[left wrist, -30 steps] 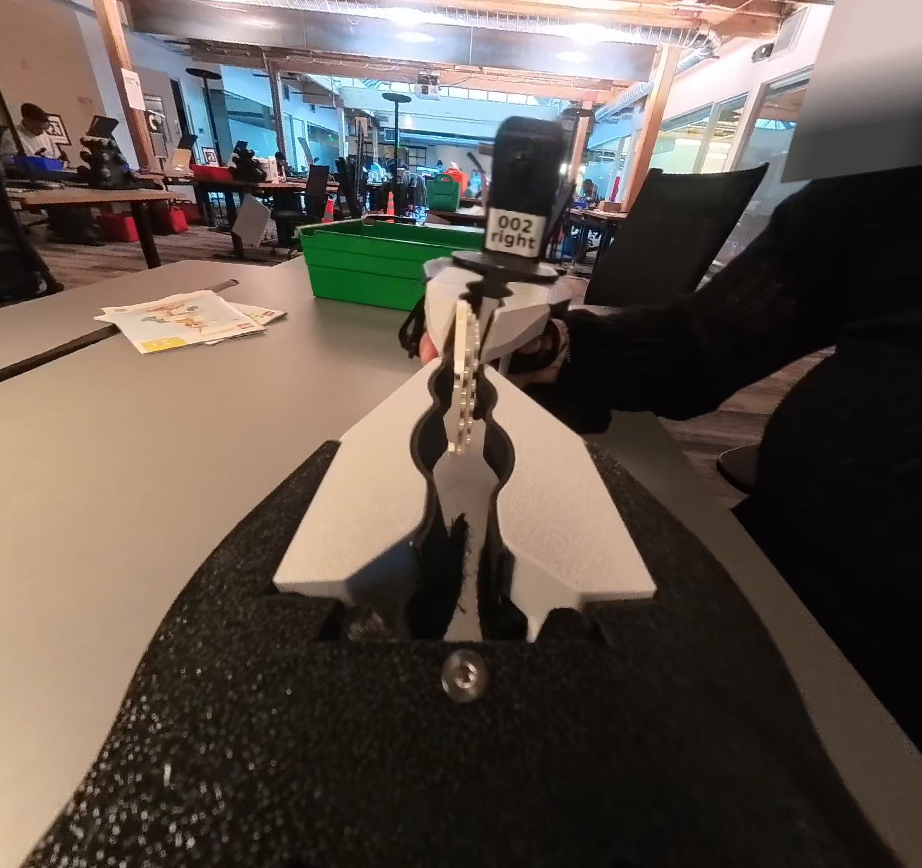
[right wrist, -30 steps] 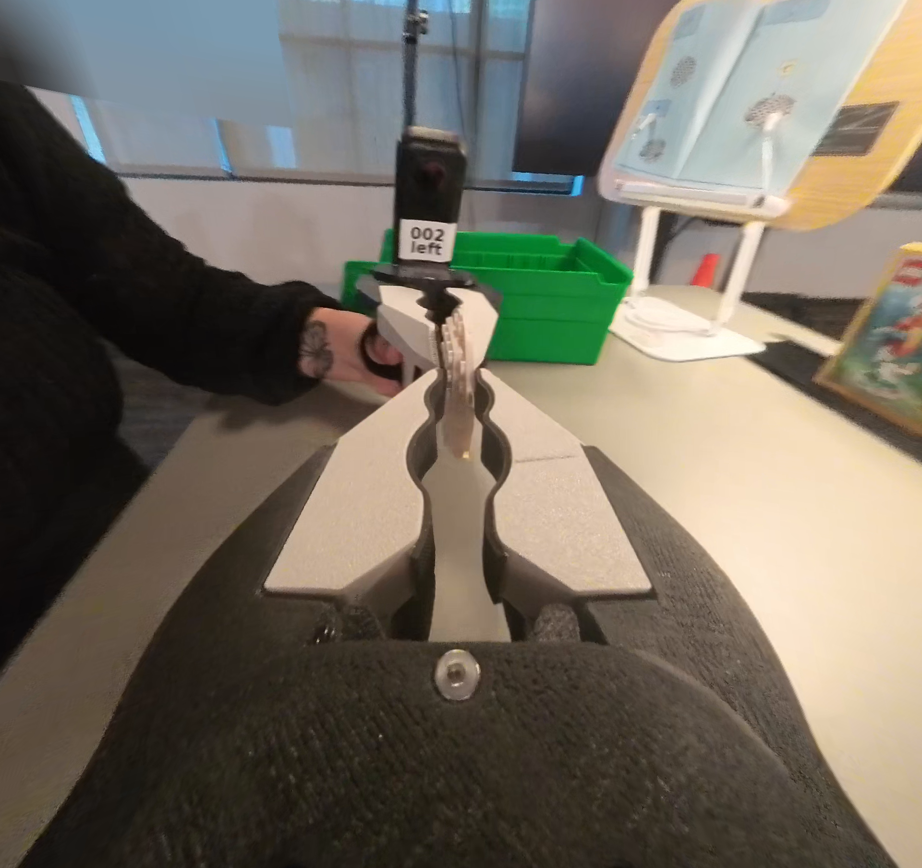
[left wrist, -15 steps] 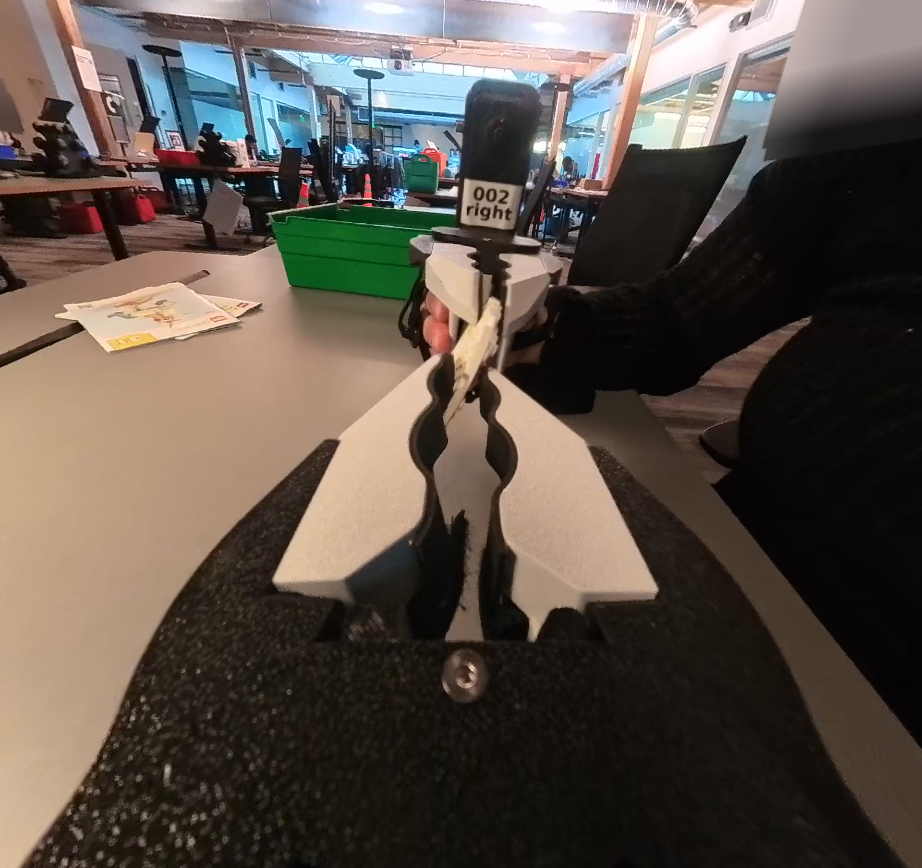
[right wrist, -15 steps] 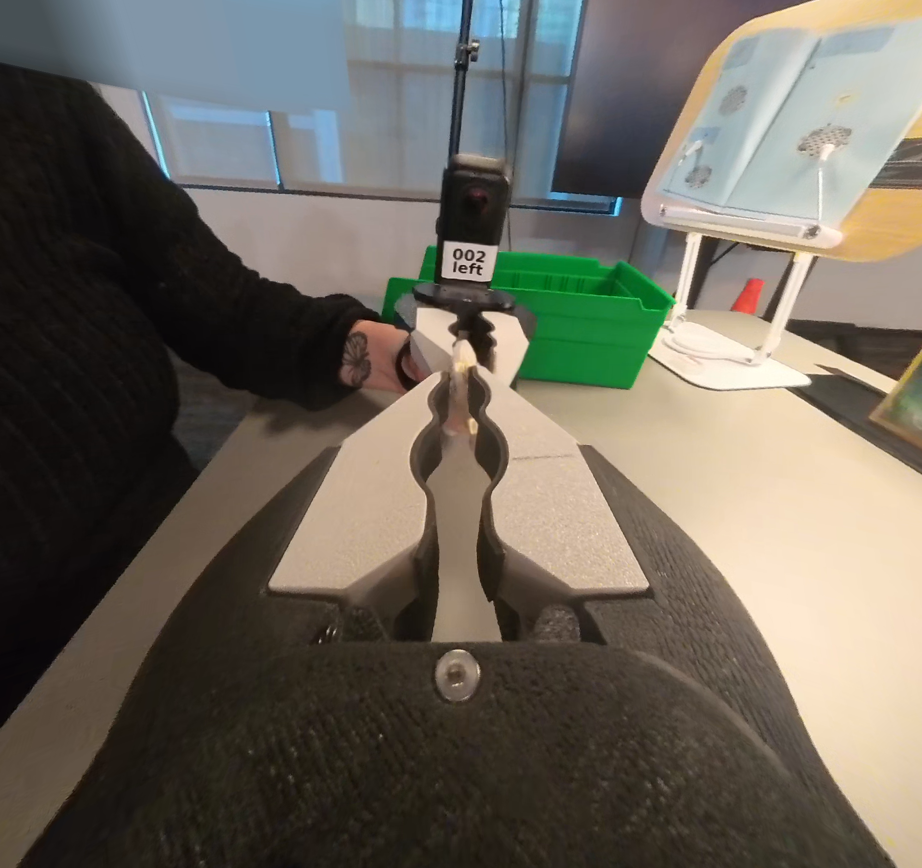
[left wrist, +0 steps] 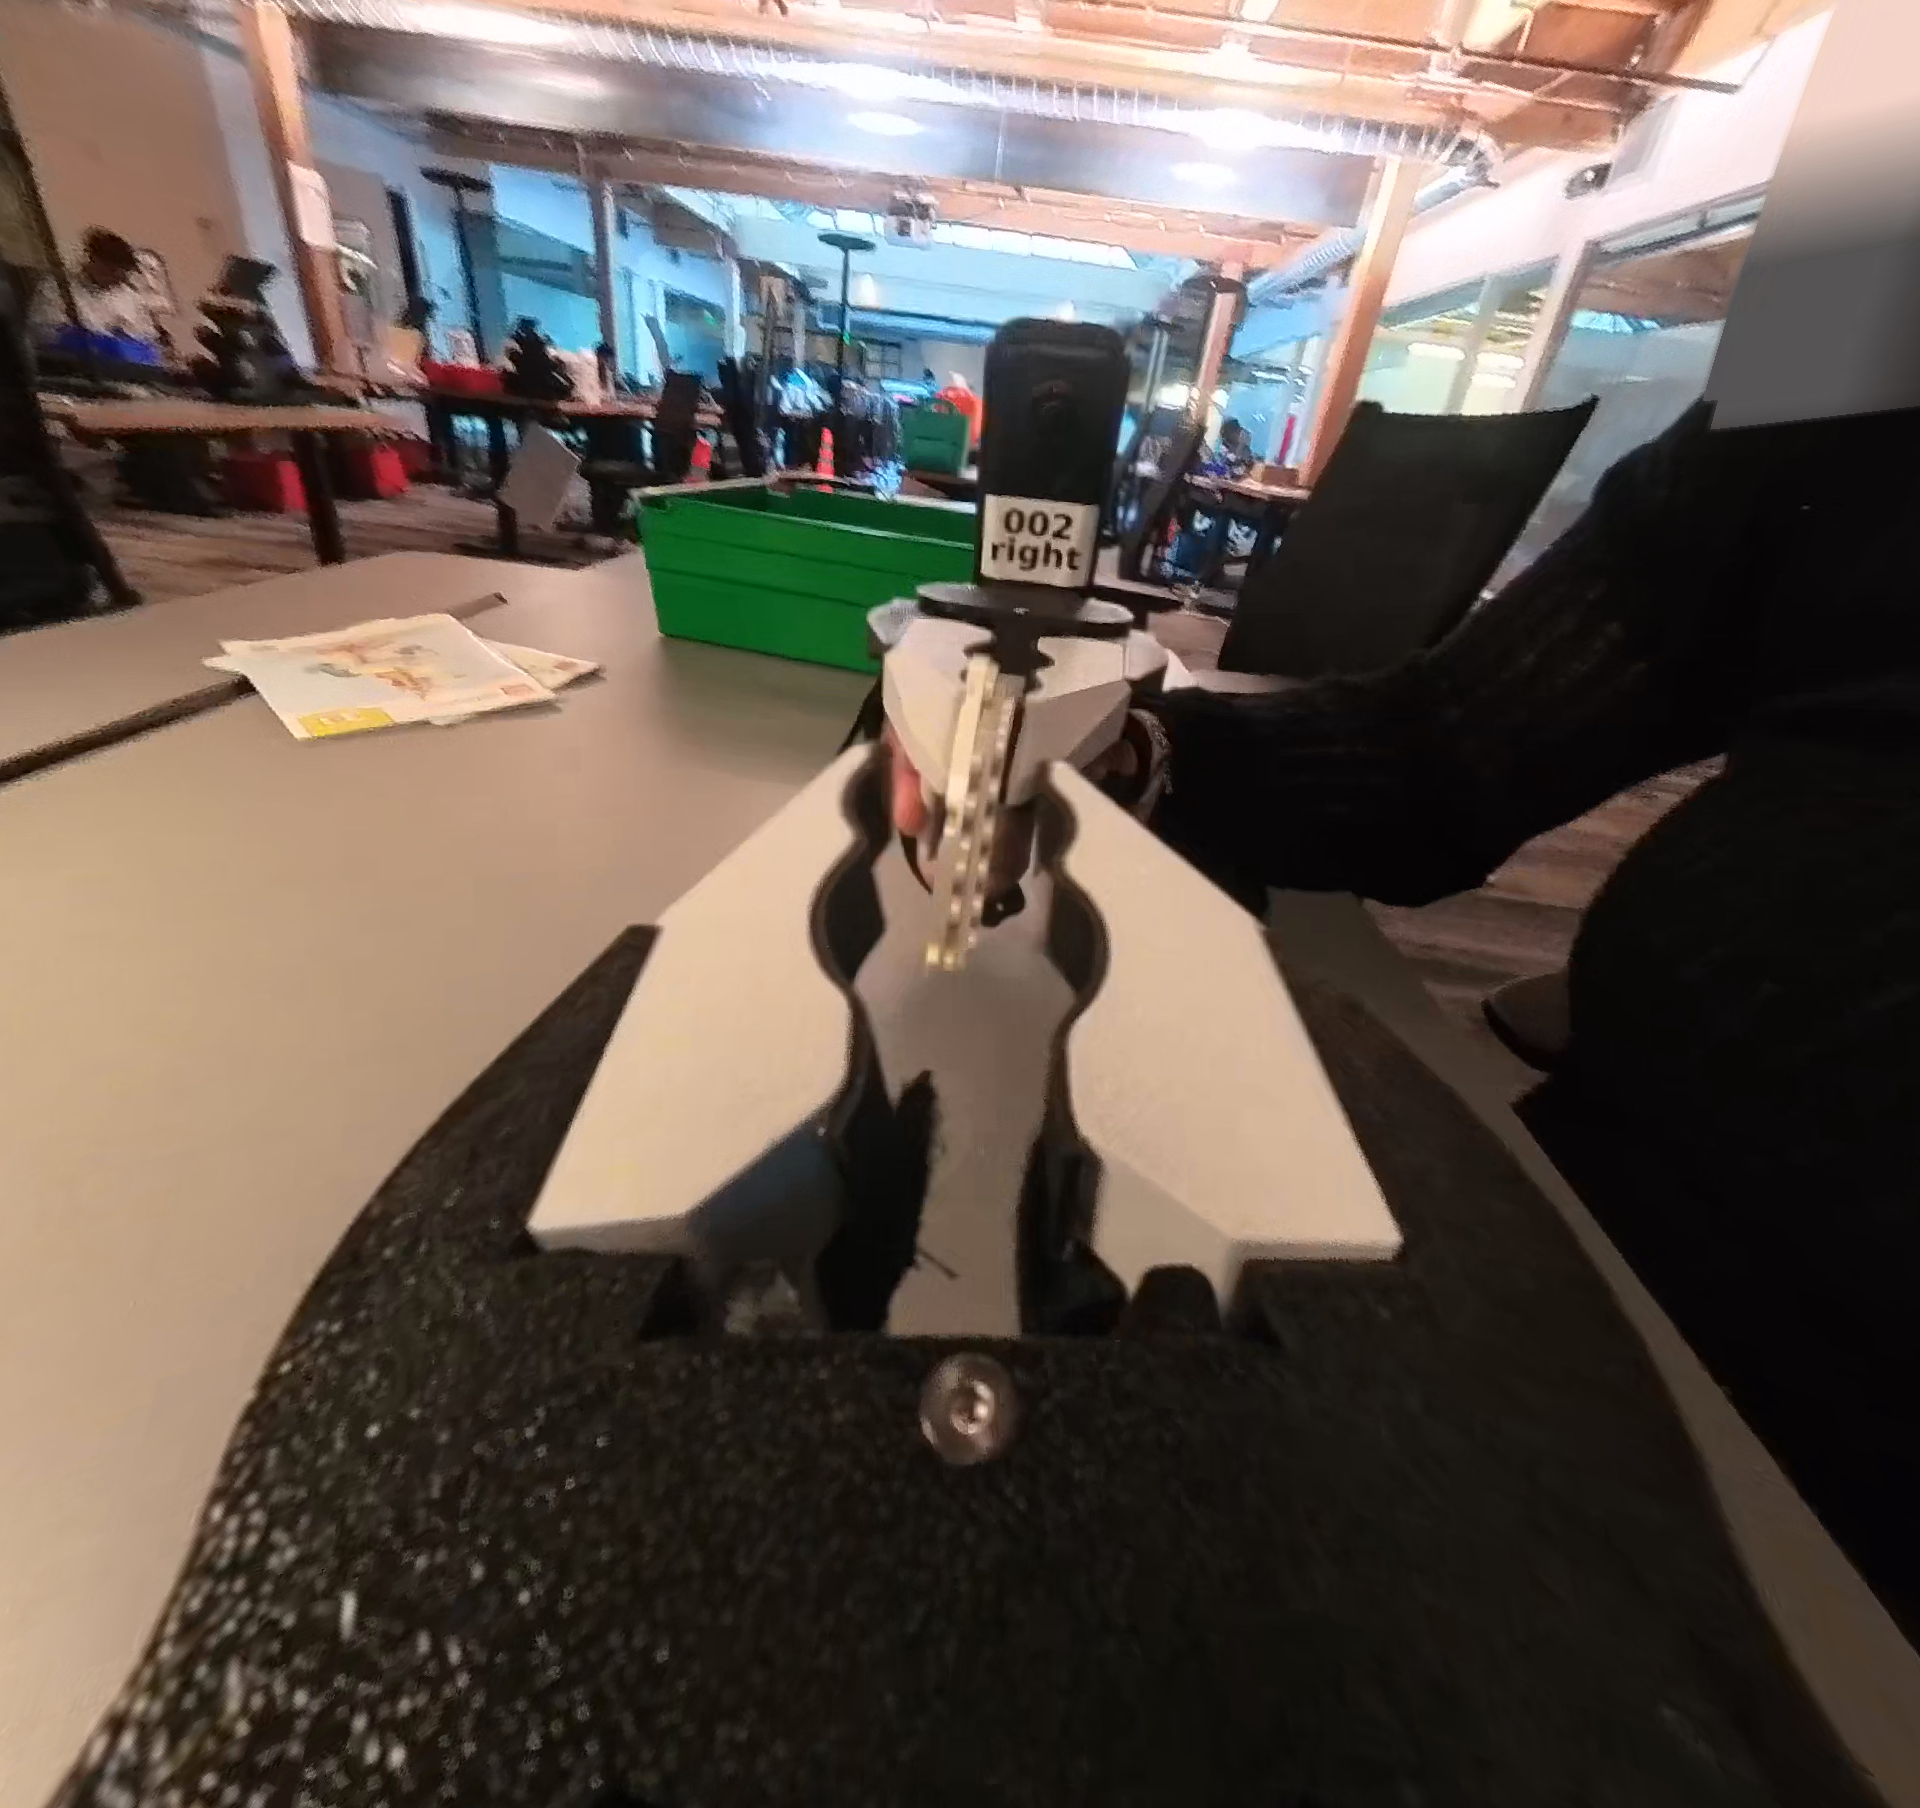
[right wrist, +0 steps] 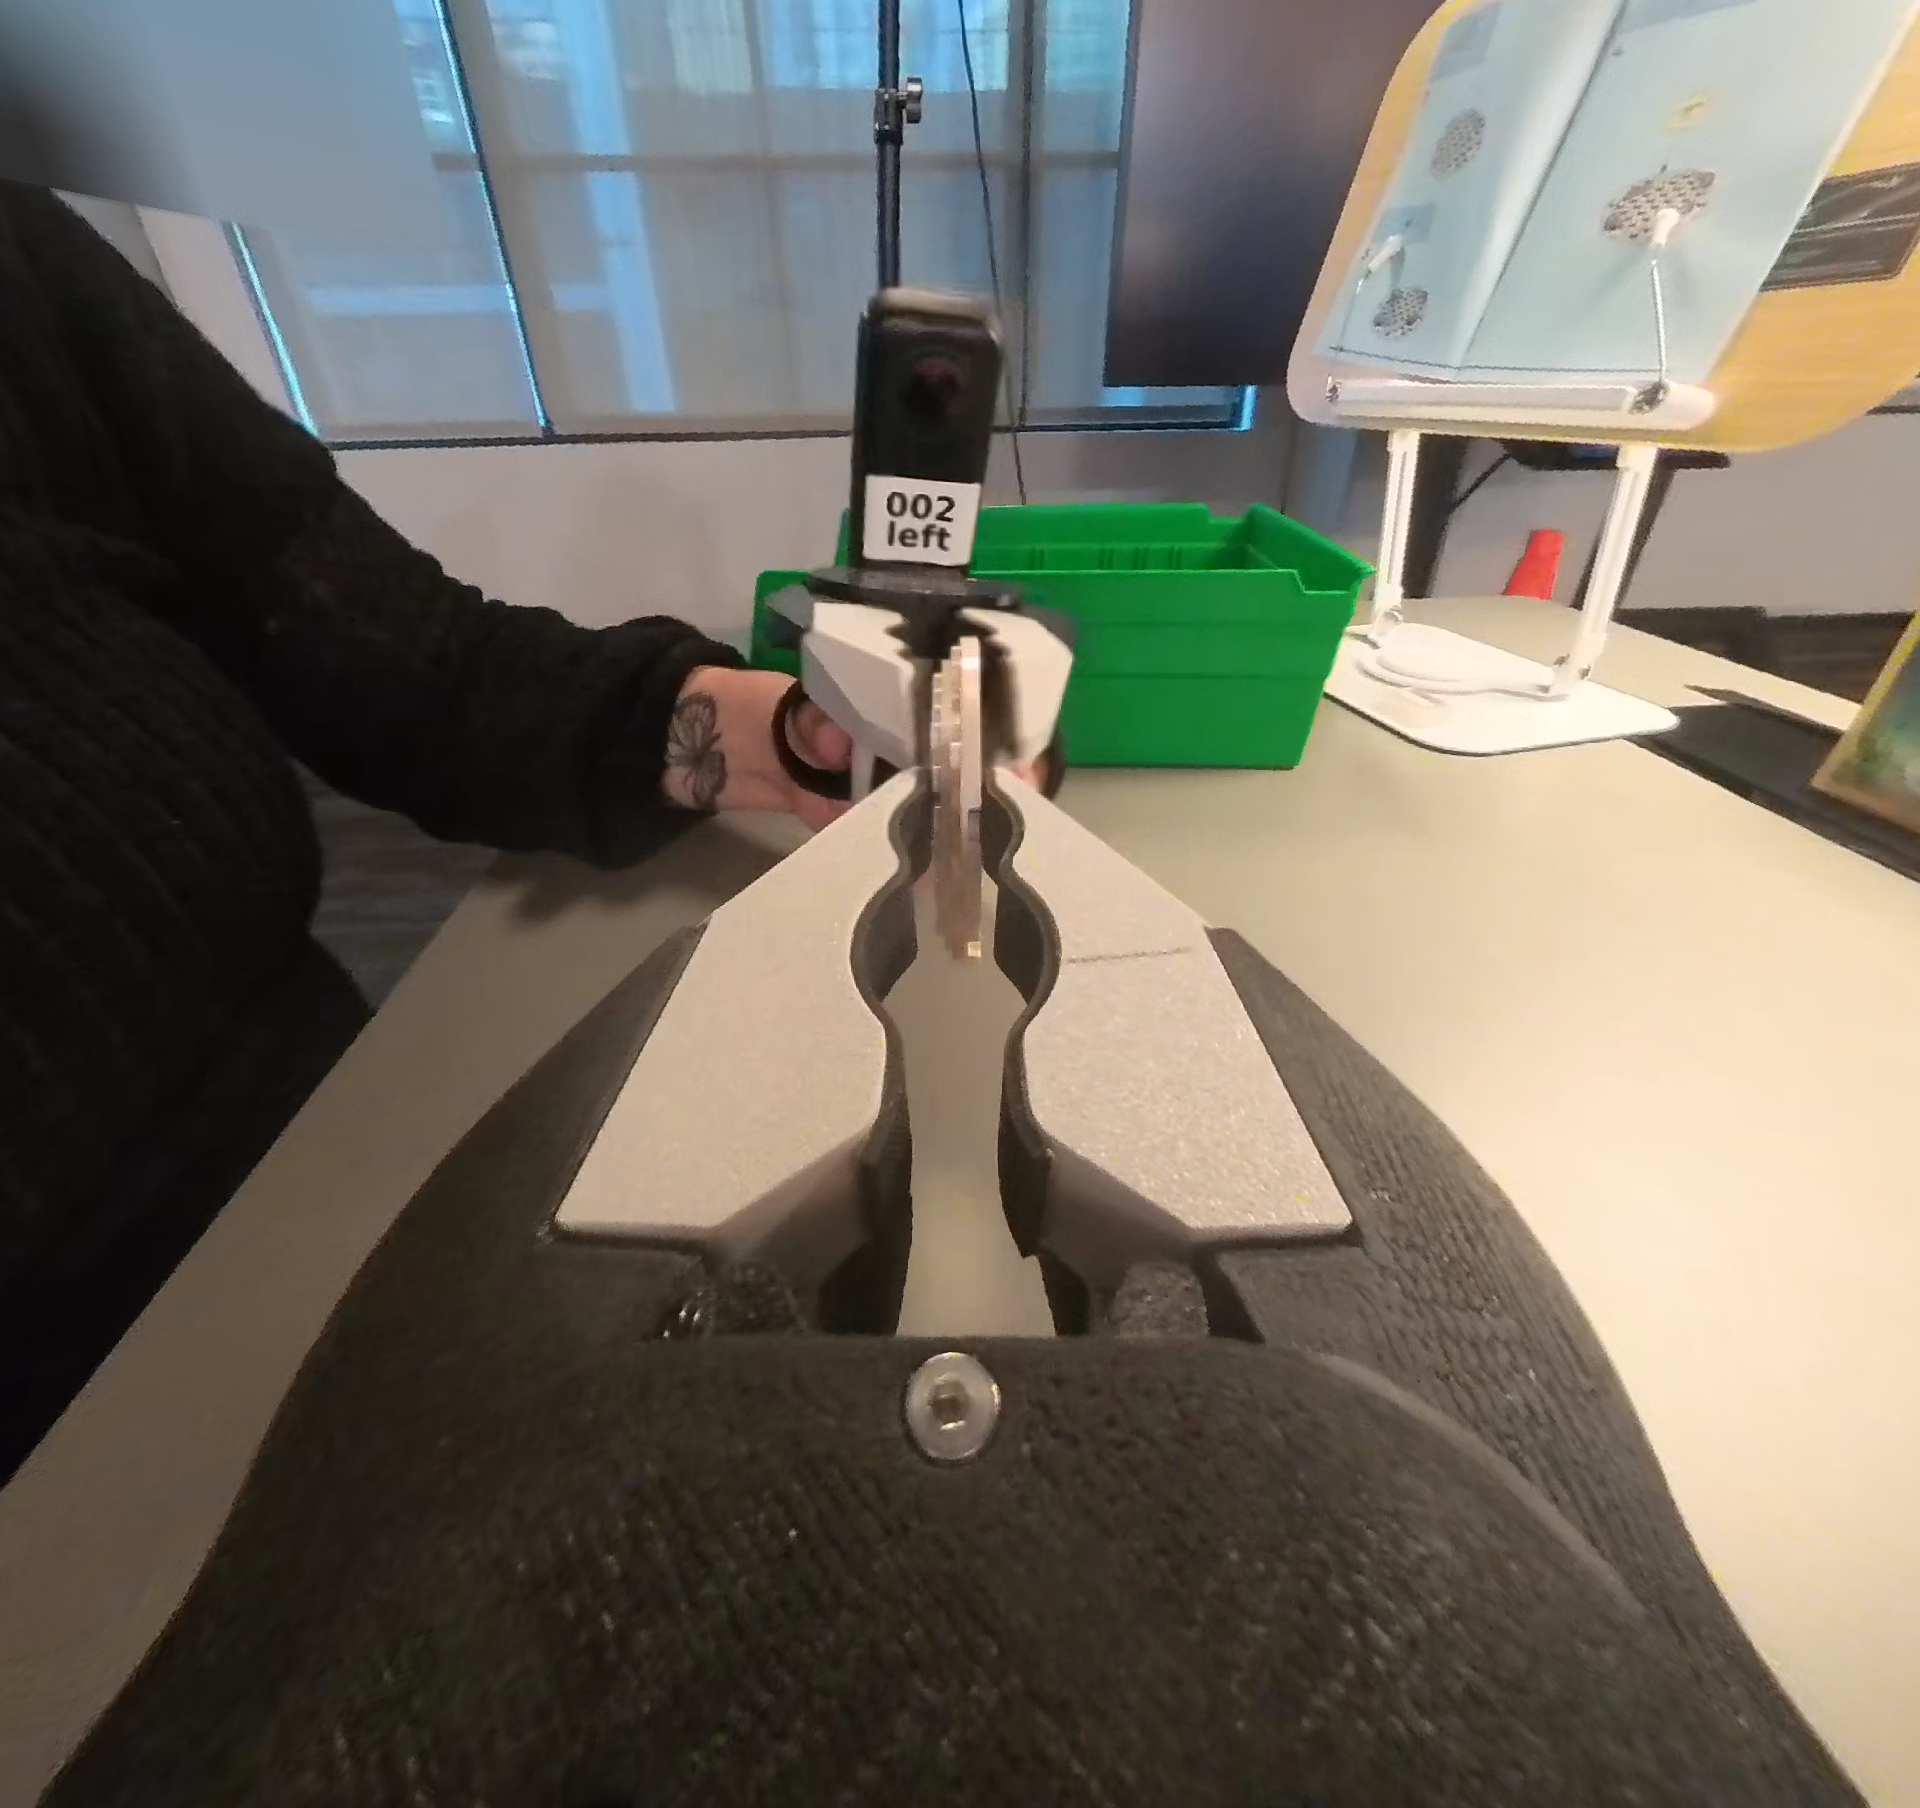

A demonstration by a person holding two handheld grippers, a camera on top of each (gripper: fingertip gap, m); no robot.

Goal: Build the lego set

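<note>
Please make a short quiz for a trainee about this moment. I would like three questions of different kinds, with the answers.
1. True or false: the lego plate lies flat on the table.
2. Which gripper clamps the plate? A) the left gripper B) the right gripper C) neither
3. Fill in: the open instruction booklet rests on a ____ to the right of the green bin.

Key:
1. False. It is held in the air, on edge.
2. B. The left gripper's fingers stand apart on either side of the plate.
3. stand
</note>
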